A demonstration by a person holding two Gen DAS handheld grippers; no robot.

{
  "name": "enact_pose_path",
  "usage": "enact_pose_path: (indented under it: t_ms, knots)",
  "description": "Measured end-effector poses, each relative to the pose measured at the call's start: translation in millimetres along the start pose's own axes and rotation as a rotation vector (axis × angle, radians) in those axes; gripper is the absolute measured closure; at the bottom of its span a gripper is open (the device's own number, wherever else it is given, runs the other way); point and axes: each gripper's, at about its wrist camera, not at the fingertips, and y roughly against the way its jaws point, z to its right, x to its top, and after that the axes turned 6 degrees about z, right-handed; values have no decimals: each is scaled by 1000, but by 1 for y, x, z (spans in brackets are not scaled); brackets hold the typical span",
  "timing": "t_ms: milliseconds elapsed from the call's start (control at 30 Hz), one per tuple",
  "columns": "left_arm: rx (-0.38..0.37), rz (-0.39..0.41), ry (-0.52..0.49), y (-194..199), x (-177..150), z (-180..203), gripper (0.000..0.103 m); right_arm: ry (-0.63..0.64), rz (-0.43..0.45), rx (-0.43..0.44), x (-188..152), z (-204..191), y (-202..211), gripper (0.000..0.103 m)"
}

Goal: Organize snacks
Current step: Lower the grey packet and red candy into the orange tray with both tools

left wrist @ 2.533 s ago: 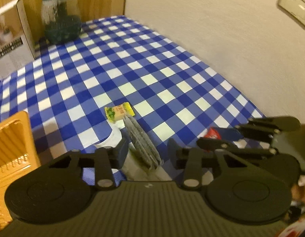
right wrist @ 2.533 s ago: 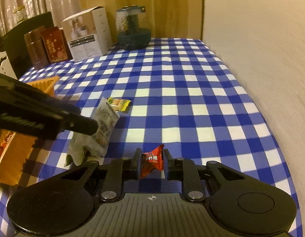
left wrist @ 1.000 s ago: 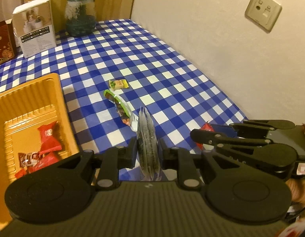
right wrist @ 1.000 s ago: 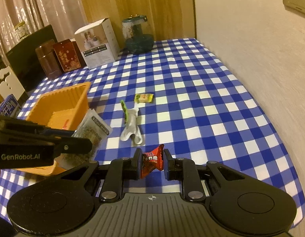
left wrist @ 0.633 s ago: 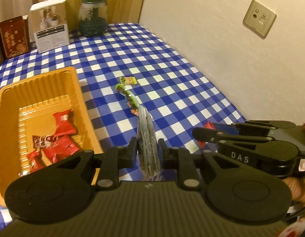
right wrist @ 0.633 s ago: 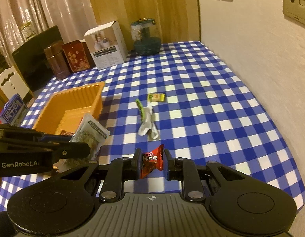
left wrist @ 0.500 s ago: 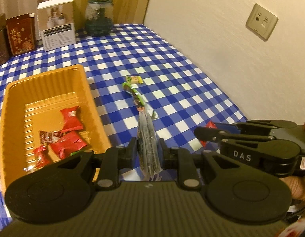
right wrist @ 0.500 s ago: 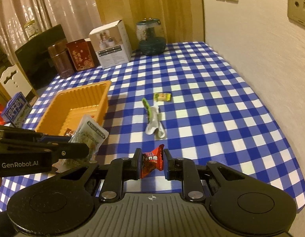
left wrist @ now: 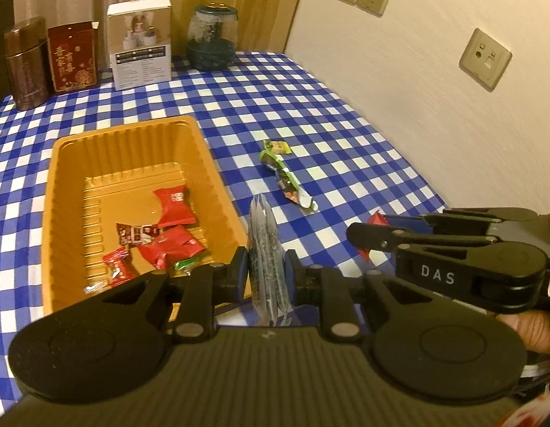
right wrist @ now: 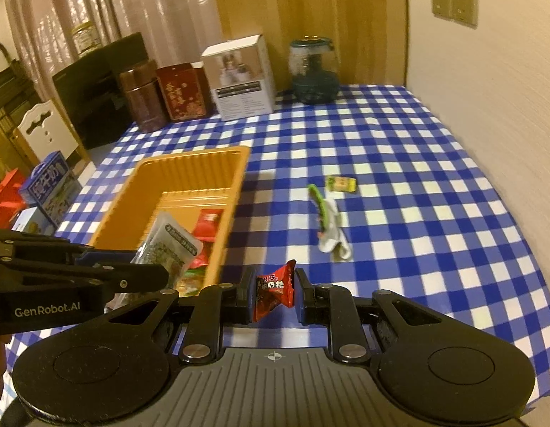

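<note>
Left wrist view: the left hand-held gripper is clamped on a silvery snack pouch held edge-on, its long axis running straight ahead, with the orange tray just ahead and to its left (the nearer hand for the drop). To its right, the right hand-held gripper is closed on a red candy, farther from the tray; two wrapped snacks lie on the table ahead.

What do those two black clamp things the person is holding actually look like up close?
Both are matte black plastic. The left gripper has blue pads, silver pivot screws, two round discs and a ribbed body; its side reads "GenRobot.AI". The right gripper is built the same way, with "DAS" on its side. No cables or sleeves show.
</note>
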Motion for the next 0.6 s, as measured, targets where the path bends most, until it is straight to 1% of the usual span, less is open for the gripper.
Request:
enact_pose_path:
  t_ms: [300,600]
  knots:
    - [56,18,13,21,-6,-32,84,44,-4,34,6,-35,-11,81]
    - [111,26,60,35,-12,-71,84,88,-14,80,11,-71,-31,81]
